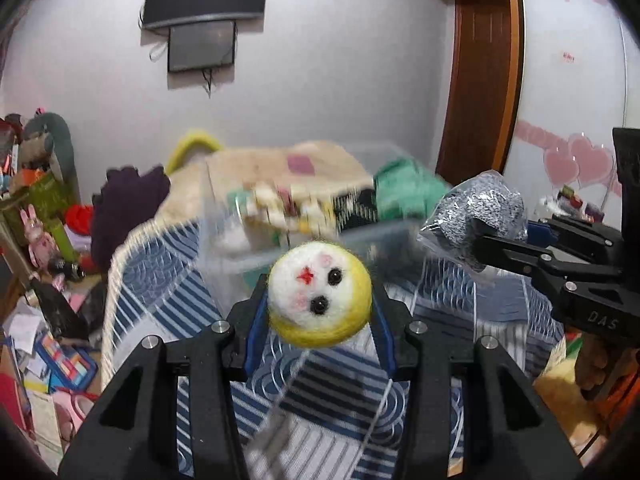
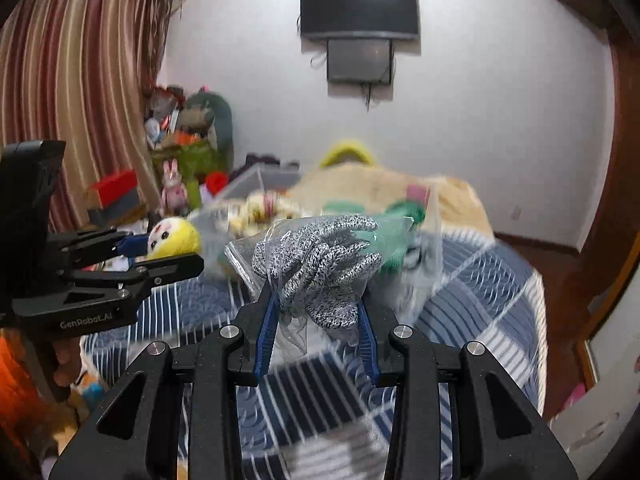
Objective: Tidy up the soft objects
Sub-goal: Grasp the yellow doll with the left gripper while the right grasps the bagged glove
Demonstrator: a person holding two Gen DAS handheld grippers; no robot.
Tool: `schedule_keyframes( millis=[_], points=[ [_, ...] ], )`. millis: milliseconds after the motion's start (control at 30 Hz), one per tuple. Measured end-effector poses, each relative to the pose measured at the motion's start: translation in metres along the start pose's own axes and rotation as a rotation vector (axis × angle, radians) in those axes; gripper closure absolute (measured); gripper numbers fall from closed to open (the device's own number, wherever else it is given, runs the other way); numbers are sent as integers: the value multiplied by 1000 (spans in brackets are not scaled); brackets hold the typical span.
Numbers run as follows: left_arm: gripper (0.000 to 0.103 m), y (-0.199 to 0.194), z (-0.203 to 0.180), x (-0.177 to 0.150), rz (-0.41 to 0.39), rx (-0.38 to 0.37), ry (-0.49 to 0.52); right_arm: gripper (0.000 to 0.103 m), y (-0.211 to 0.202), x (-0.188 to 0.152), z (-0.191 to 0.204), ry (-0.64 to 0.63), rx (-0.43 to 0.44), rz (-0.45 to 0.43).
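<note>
My left gripper is shut on a round yellow and white felt doll head with black eyes, held above the bed; it also shows in the right wrist view. My right gripper is shut on grey speckled gloves in a clear plastic bag, also held above the bed; the bag shows at the right of the left wrist view. A clear plastic bin with soft items stands on the bed ahead of both grippers.
The bed has a blue and white patterned cover. A beige blanket and a green cloth lie by the bin. Toys and clutter pile at the left. A wooden door is at the right.
</note>
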State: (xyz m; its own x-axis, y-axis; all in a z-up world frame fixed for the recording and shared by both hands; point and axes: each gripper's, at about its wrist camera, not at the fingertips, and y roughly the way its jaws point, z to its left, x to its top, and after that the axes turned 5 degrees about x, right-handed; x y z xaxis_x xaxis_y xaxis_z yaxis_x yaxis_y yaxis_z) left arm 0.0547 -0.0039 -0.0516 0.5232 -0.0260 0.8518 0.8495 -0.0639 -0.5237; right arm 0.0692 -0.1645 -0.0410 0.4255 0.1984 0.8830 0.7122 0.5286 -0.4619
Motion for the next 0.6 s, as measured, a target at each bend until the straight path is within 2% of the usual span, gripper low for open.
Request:
schedule_keyframes(
  millis=[167,300,433,600],
  points=[
    [58,-5,1,28,-74,23,4,70,12,24,-3,-10,-2,-50],
    [58,3,7,44,-96,19,-17,70,29,36,-7,-5,-5,-58],
    [58,27,15,52,-68,28,-52,70,49,35,-9,3,-21,-29],
    [58,66,24,50,15,19,-81,70,86,22,-13,38,-13,76]
  ],
)
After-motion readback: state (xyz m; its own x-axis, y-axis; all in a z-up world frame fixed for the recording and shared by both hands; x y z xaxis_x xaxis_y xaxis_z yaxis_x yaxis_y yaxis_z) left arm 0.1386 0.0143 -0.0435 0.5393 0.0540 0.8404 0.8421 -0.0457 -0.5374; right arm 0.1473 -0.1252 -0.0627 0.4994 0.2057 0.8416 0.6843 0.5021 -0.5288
